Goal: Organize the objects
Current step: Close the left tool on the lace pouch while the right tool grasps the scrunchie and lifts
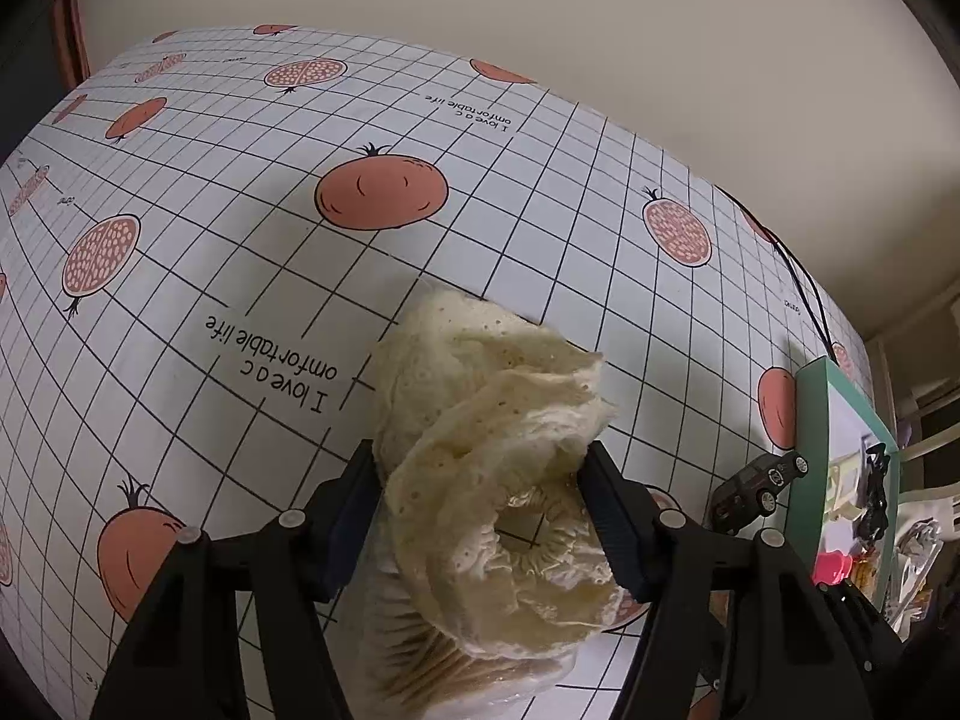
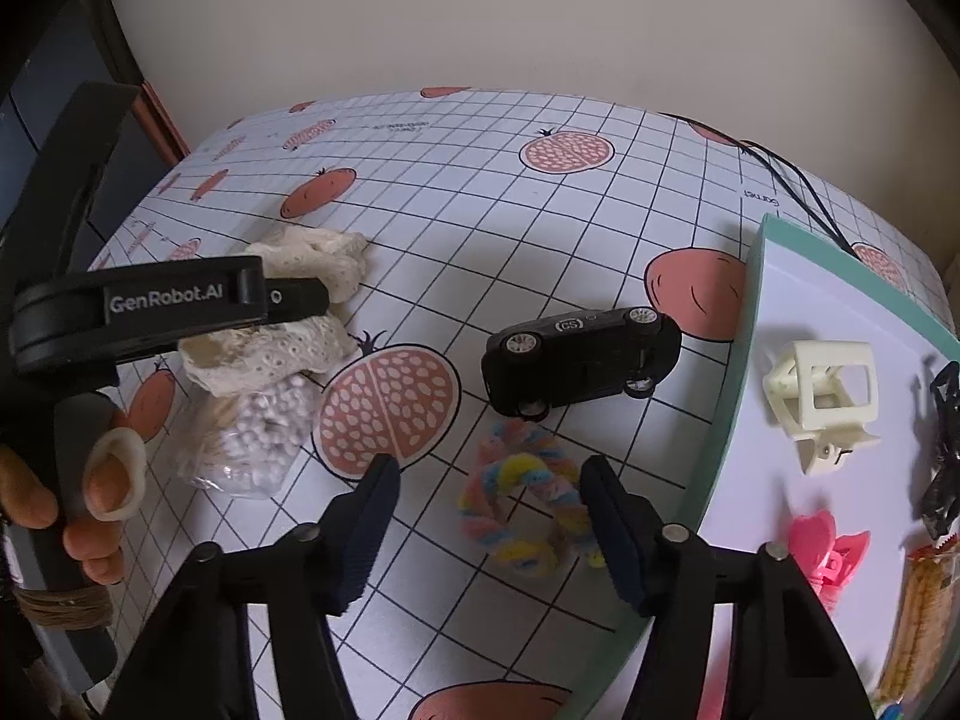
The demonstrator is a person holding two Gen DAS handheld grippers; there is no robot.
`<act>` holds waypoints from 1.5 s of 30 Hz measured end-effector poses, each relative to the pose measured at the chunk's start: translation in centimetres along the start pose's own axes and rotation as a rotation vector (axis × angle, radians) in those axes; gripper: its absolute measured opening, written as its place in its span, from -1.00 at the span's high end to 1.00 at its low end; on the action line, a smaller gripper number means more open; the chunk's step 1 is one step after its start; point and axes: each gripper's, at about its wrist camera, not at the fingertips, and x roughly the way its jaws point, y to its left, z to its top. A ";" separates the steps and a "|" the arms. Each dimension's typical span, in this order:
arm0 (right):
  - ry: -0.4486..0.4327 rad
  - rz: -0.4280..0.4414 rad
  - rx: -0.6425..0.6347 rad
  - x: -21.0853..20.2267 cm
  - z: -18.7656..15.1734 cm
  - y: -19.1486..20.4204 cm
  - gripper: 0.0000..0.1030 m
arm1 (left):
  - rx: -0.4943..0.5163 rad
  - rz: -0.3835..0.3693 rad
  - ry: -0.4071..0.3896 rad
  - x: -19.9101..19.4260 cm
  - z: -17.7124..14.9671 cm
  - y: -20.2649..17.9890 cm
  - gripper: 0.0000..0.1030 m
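Note:
A cream lace scrunchie (image 1: pixel 480 420) lies crumpled on the tablecloth, partly over a clear bag of cotton swabs (image 1: pixel 432 666). My left gripper (image 1: pixel 480 456) is open and straddles the scrunchie, one finger on each side of it. In the right wrist view the same scrunchie (image 2: pixel 270 354) and swab bag (image 2: pixel 258 432) sit at the left under the left gripper's body. My right gripper (image 2: pixel 487 468) is open and hovers just in front of a pastel fuzzy twisted ring (image 2: pixel 522 504). A black toy car (image 2: pixel 579 360) lies on its side beyond the ring.
A green-rimmed white tray (image 2: pixel 744 360) at the right holds a cream hair claw (image 2: pixel 828 402), a pink claw (image 2: pixel 828 546), a black clip (image 2: pixel 948 450) and a snack bar (image 2: pixel 918 618). A hand (image 2: pixel 90 480) grips the left tool. A black cable (image 2: pixel 798 186) runs along the far right edge.

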 end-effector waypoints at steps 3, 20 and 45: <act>0.003 -0.010 -0.003 0.2 -0.1 0.0 -0.11 | 0.003 0.003 0.004 0.1 0.0 0.1 -0.17; -0.005 0.016 0.035 0.0 0.0 -0.8 0.25 | 0.016 0.037 -0.012 0.2 -0.5 -0.3 0.31; -0.119 0.123 0.094 -4.7 1.1 -2.1 0.30 | -0.051 -0.036 -0.102 -3.7 1.4 0.1 0.61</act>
